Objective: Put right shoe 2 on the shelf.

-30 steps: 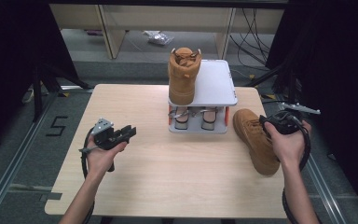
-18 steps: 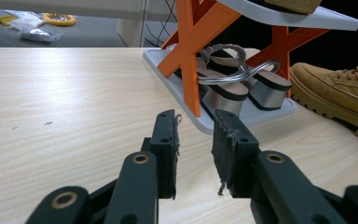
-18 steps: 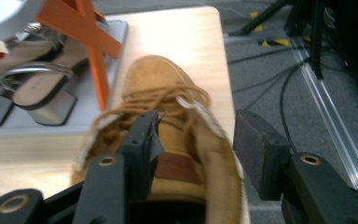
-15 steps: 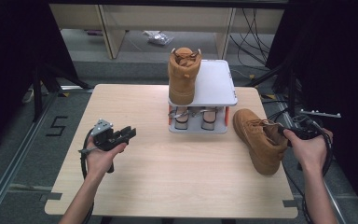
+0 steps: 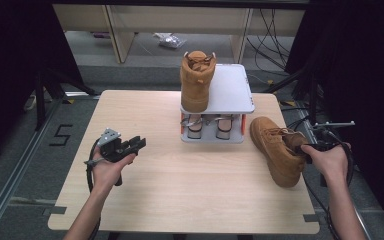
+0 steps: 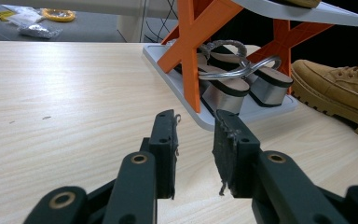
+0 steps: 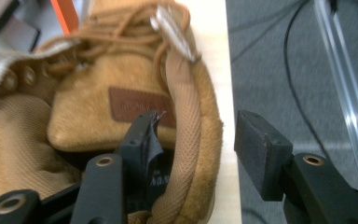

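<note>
The tan boot (image 5: pixel 279 150) is lying on the right part of the wooden table (image 5: pixel 190 200), just right of the grey shoe rack (image 5: pixel 230 95), and its padded collar is sitting between the parted jaws of the right gripper (image 7: pixel 193 135), one jaw inside the opening and the other outside, not pressing on it as far as the right gripper view shows. A second tan boot (image 5: pixel 197 80) is standing on the rack's top shelf, with a pair of block-heeled sandals (image 6: pixel 235 86) sitting beneath it. The left gripper (image 6: pixel 195 140) is hovering over the table's left part, well apart from the boots, its jaws having just been opening with nothing between them.
</note>
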Demonstrator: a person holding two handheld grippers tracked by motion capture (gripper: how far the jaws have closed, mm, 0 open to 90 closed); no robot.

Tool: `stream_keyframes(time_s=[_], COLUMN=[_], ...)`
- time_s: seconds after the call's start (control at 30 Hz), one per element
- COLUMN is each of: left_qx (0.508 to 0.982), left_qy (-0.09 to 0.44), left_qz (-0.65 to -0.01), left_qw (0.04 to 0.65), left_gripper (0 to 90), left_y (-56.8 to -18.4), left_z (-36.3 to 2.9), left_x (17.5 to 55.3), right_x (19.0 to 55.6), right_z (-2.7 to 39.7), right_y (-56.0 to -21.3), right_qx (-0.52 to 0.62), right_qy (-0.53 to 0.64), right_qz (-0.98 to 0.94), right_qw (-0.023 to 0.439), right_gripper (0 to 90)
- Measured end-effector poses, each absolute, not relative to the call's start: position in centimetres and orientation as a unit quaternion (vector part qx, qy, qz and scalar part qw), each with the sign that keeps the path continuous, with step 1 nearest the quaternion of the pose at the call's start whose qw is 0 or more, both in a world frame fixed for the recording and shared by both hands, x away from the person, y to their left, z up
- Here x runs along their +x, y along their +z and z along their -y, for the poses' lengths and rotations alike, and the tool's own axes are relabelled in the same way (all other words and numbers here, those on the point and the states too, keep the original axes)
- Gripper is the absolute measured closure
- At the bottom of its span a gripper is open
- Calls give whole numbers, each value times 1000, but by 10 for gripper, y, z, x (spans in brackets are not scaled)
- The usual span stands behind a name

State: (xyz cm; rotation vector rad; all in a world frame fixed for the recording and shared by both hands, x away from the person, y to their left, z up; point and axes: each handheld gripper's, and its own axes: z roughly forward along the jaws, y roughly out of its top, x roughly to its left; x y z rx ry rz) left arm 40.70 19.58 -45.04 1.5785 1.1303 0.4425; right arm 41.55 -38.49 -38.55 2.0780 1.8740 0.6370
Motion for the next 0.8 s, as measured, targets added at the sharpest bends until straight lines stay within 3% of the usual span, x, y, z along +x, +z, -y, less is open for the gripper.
stream_keyframes(time_s=[0.57,0.8], left_qx=[667,669], left_qy=[182,178], left_qz=[-481,-479], left_qw=[539,539], left_gripper=[669,670], left_y=[-453,-455], left_z=[-196,-197], left_x=[407,407], right_x=[438,443], right_z=[387,386], right_y=[-394,-395], right_qx=[730,709], right_qy=[149,121], right_qz=[-665,-692], right_qw=[54,59], right_gripper=[638,723])
